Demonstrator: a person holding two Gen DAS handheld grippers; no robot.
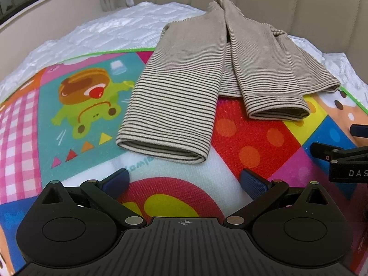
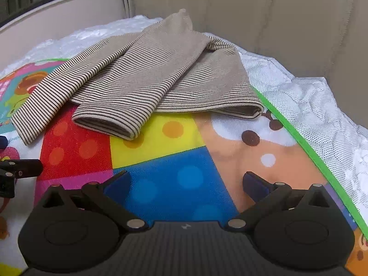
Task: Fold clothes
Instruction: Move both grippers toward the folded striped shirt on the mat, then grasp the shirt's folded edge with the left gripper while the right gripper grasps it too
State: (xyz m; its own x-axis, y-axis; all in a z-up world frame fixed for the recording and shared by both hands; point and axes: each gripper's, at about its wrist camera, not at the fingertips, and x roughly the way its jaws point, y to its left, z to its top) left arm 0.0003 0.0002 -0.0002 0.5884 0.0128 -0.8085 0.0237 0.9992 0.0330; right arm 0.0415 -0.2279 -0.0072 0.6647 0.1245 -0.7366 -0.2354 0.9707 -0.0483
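Bed with white quilted mattress cover (image 1: 110, 26), padded beige headboard (image 2: 287, 11) behind, window upper left. Colourful cartoon play mat (image 1: 69, 105) spread over the bed, green-edged. Striped beige long-sleeve top (image 1: 184, 73) lying partly on the mat's far edge, partly on the cover; both sleeves folded in and running toward the cameras, cuffs nearest. Long axis roughly away from both claws. Left claw (image 1: 184, 181) spread wide, empty, angled down at the mat, lined up just short of the nearer sleeve cuff (image 1: 161, 149). Right claw (image 2: 186, 181) likewise wide open, empty, over the blue patch; second cuff (image 2: 108, 124) ahead and left of it, hem corner (image 2: 253, 110) ahead and right. Left hand looks nearer to cloth. Collar end bunched against the headboard, hard to make out. Body mostly covered by sleeves. Each claw's tip cut off at the other view's edge.
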